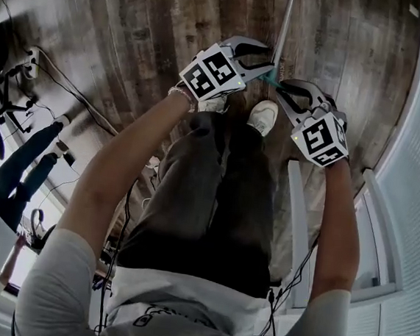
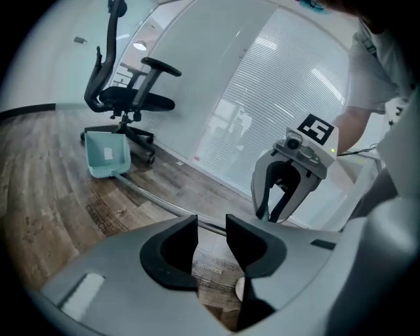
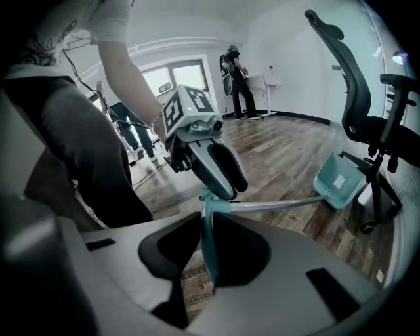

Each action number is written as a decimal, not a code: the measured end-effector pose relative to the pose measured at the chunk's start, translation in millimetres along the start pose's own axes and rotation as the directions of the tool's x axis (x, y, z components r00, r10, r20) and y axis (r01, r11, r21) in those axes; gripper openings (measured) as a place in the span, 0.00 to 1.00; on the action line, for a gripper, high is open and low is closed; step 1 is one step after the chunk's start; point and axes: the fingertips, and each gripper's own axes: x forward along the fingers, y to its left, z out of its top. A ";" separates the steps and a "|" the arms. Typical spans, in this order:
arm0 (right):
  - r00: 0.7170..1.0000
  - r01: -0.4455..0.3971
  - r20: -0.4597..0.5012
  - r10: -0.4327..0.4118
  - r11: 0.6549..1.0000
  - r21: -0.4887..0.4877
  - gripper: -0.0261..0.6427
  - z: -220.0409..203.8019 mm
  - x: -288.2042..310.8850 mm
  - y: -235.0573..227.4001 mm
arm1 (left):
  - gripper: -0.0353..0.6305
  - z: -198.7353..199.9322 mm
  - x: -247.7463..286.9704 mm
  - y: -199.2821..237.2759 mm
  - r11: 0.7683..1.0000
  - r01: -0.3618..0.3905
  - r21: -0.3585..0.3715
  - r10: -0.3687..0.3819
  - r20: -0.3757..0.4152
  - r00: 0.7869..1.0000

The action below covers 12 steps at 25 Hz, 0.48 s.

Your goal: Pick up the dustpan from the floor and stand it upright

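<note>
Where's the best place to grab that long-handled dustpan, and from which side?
The teal grip at the free end of the pole, jaws closing across it from the side: it is slim, unlike the wide pan. The right hand-held gripper holds it there.

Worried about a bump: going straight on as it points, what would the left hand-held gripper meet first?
Probably the dustpan's metal pole, crossing right at its jaw tips; depth is unclear; it may already touch.
</note>
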 end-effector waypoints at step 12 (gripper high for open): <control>0.997 -0.083 0.005 0.083 0.996 0.024 0.12 90.6 -73.6 31.2 | 0.23 70.4 -72.2 -38.2 0.994 -0.023 -0.108 0.026 0.031 0.999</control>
